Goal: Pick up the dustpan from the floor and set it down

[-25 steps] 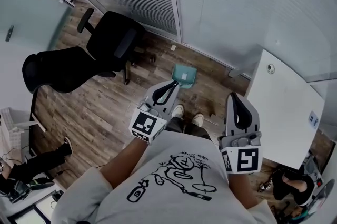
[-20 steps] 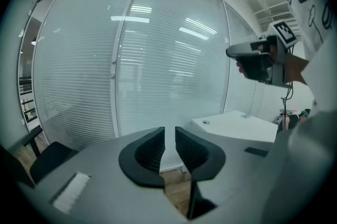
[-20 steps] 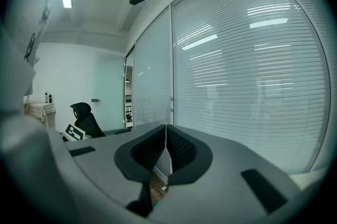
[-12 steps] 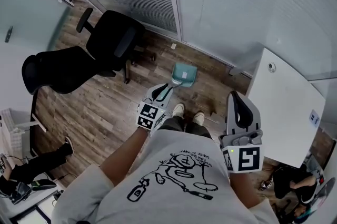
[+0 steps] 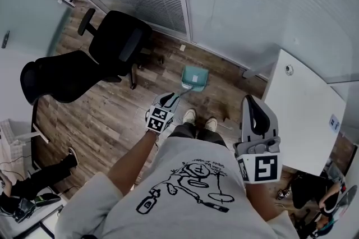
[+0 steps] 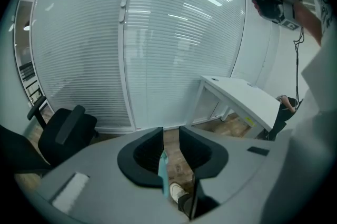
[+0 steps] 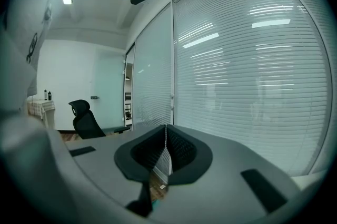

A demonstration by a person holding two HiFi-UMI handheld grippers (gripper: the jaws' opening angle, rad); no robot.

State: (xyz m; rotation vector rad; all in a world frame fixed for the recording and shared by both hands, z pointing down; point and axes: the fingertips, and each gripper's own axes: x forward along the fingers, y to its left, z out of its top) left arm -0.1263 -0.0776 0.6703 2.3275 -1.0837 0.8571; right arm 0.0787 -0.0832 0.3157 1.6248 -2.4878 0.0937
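Left gripper view: left gripper (image 6: 170,139) jaws, just opening, straddle dustpan (image 6: 163,174) handle.

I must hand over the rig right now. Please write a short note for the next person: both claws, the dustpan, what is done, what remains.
Left claw: open, jaws have just been opening; the teal handle of the dustpan stands between them, not gripped.
Right claw: shut, empty, held up away from the dustpan.
Dustpan: on the wooden floor, by the glass wall.
Done: nothing lifted yet.
Left: close on the handle, lift, set down.
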